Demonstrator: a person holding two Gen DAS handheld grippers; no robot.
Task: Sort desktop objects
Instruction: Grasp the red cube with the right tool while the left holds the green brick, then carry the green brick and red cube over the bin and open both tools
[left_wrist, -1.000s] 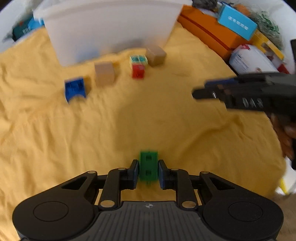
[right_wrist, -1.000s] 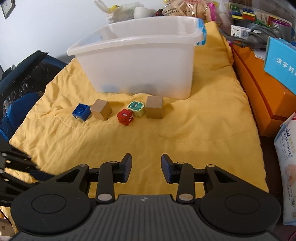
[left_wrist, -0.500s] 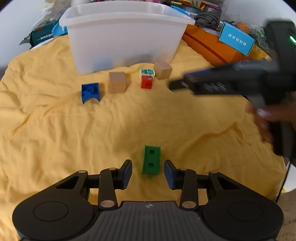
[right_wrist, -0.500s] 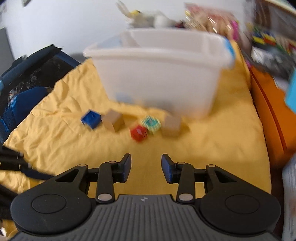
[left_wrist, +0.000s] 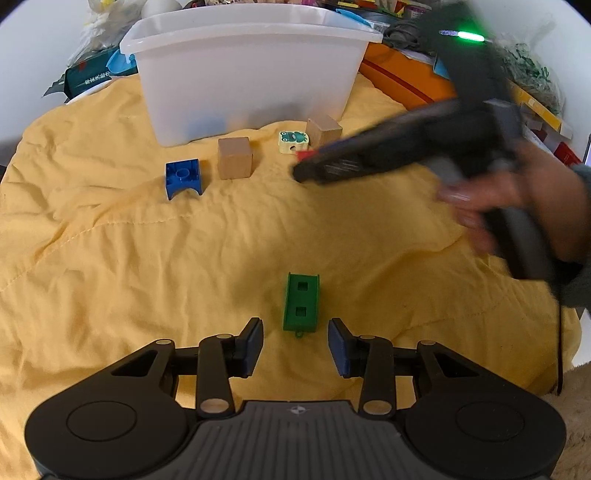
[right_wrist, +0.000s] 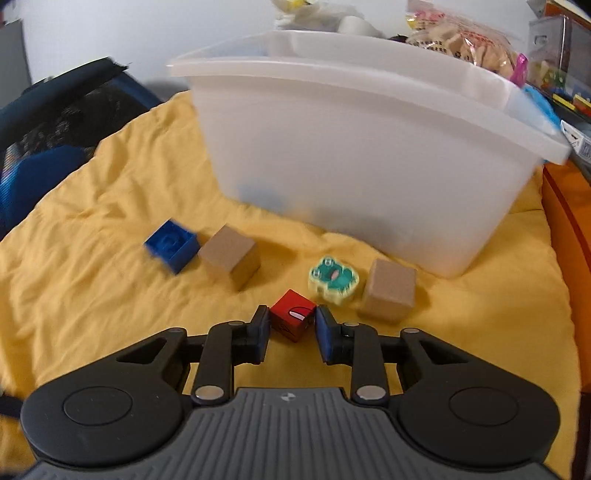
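Red cube (right_wrist: 293, 319) | rigid, light, slick | you pinch flat sides | right gripper (right_wrist: 291, 325) apart, straddling | left gripper (left_wrist: 295, 341) apart, empty

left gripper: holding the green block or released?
Released. The left gripper is open, and the green block lies flat on the yellow cloth just ahead of its fingertips, untouched.

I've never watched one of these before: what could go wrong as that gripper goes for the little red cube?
The right gripper brackets the red cube corner-on, so closing might twist or squirt it out. The frog block sits just behind and could get nudged. The soft, wrinkled yellow cloth may snag a fingertip.
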